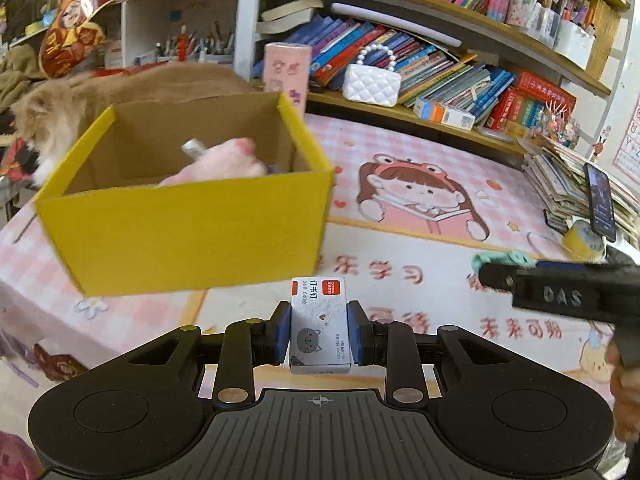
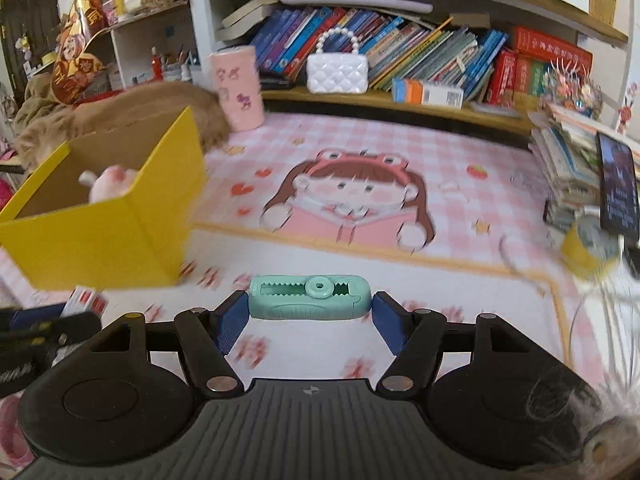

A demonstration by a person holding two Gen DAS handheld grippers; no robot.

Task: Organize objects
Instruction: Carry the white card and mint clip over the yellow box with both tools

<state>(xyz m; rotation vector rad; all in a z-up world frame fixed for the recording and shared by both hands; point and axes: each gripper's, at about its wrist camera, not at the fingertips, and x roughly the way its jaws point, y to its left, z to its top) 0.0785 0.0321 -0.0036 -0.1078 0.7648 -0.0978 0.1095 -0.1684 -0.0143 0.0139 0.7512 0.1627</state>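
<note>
Staples first: the left gripper (image 1: 319, 330) has its blue pads clamped on both long sides of a small grey-and-white cardboard staple box (image 1: 319, 326) with a red label and a cat drawing, held end-on above the pink cartoon-printed desk mat (image 1: 420, 248). Just beyond it stands the open yellow cardboard box (image 1: 188, 240), brown inside, with a pink plush toy (image 1: 224, 164) lying in it beside a small silvery object that is too blurred to name.

The right gripper (image 2: 310, 312) stands about half open, and a mint-green plastic correction-tape dispenser (image 2: 310, 297) lies crosswise between its blue pads; both pads seem to press on its ends, though the blur makes the right-hand contact hard to judge. The dispenser is clear of the mat, to the right of the yellow box.

Behind the box lies a fluffy ginger cat (image 1: 60, 112), and next to it a pink printed cylinder (image 2: 238, 88) stands upright. A white quilted handbag with a pearl handle (image 2: 337, 68) sits on the wooden shelf (image 2: 400, 101) before a row of books. At the mat's right edge a yellow tape roll (image 1: 582, 240) rests beside a propped dark phone (image 1: 600, 200).
</note>
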